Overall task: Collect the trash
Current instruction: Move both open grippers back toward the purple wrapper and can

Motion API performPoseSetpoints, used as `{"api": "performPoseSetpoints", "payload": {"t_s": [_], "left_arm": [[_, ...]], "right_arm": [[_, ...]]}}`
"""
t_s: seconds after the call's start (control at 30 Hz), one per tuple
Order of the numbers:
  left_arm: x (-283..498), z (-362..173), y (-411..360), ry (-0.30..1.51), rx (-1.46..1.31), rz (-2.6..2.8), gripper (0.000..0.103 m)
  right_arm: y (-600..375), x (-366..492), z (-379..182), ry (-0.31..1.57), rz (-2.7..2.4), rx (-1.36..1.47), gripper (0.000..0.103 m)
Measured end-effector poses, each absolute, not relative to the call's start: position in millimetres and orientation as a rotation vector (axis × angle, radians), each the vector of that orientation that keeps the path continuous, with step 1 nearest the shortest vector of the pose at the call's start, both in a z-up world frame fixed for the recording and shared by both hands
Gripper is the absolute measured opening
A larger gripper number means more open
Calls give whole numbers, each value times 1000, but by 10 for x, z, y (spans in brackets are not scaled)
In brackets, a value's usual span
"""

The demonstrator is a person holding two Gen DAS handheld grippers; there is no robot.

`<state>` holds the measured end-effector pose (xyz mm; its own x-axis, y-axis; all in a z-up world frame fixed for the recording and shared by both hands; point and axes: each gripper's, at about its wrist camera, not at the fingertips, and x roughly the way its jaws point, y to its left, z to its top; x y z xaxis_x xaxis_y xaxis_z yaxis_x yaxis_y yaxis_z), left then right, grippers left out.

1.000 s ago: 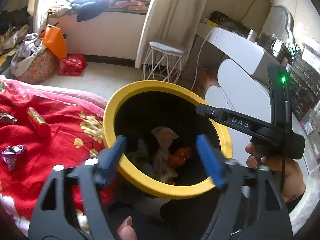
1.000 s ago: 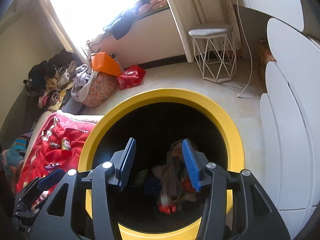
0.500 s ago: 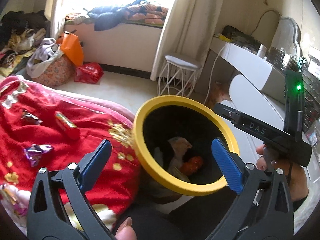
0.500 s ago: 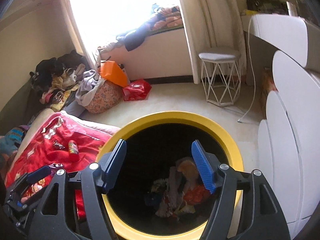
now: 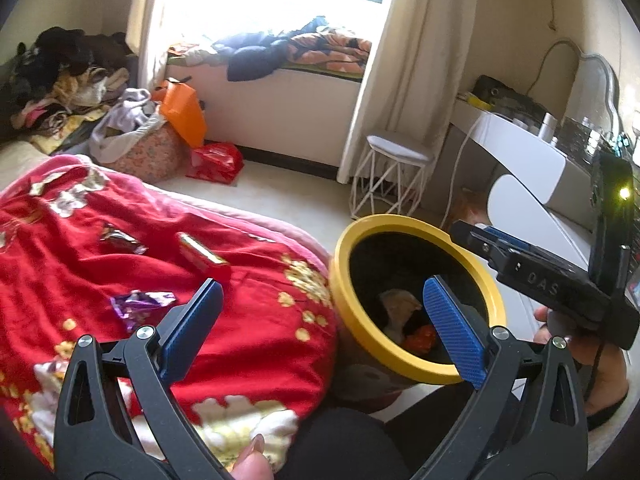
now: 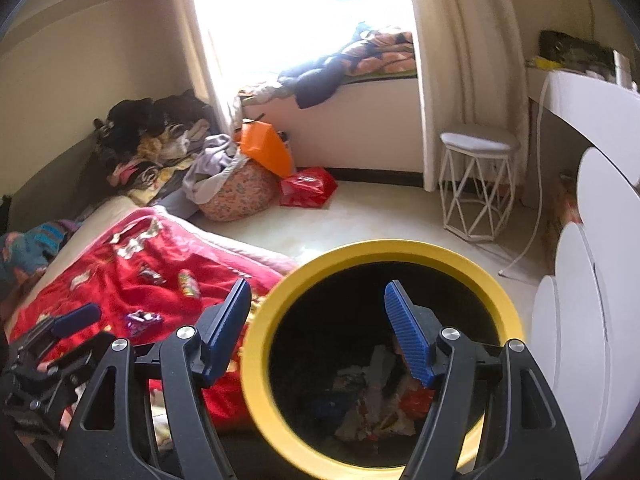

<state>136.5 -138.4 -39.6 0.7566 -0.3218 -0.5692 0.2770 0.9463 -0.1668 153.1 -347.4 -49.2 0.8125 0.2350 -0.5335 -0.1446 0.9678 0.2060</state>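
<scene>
Both claws empty — left claw (image 5: pixel 320 326) spread wide, right claw (image 6: pixel 320 330) apart over the yellow bin (image 6: pixel 500 300). The bin already holds several wrappers (image 6: pixel 372 408). Left on the red blanket (image 5: pixel 240 340): purple wrapper (image 5: pixel 140 306) at 10 o'clock from the left claw, red tube (image 5: pixel 200 256) at 11, foil wrapper (image 5: pixel 120 240) beyond. Roughly half done — three pieces left.

Yellow-rimmed black bin (image 6: pixel 256 364) upright beside bed, crumpled wrappers inside. Purple wrapper (image 5: pixel 140 304), red tube (image 5: pixel 202 258), dark wrapper (image 5: pixel 120 240) lying on red blanket (image 5: pixel 260 320).
</scene>
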Motion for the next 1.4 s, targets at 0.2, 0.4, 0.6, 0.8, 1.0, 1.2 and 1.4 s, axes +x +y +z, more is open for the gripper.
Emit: {"api": "performPoseSetpoints", "payload": {"t_s": [0.2,0.4,0.6,0.8,1.0,1.2,1.4], "left_arm": [[1315,-336,-1142,605,-86,-269,92],[1270,-288,-918,580,-101,-216,92],[1237,-271,-685,566,-128,-159,92],[1219,-306,-454,574,-160,-105,92],[1194,-404,-155,610,-200,-36,92],[1127,-535,186,649,-251,44,92],[1046,-657,400,690,-282,85,92]], "right_arm": [[-3224,1473,-449,571,265,115,67],[-2993,1422,-420,558,320,81,67],[-2746,1399,-408,556,373,45,67],[-2519,1390,-421,560,415,13,67],[-2287,1469,-476,580,446,-13,67],[-2077,1647,-591,615,471,-32,67],[-1937,1839,-689,642,473,-39,67]]}}
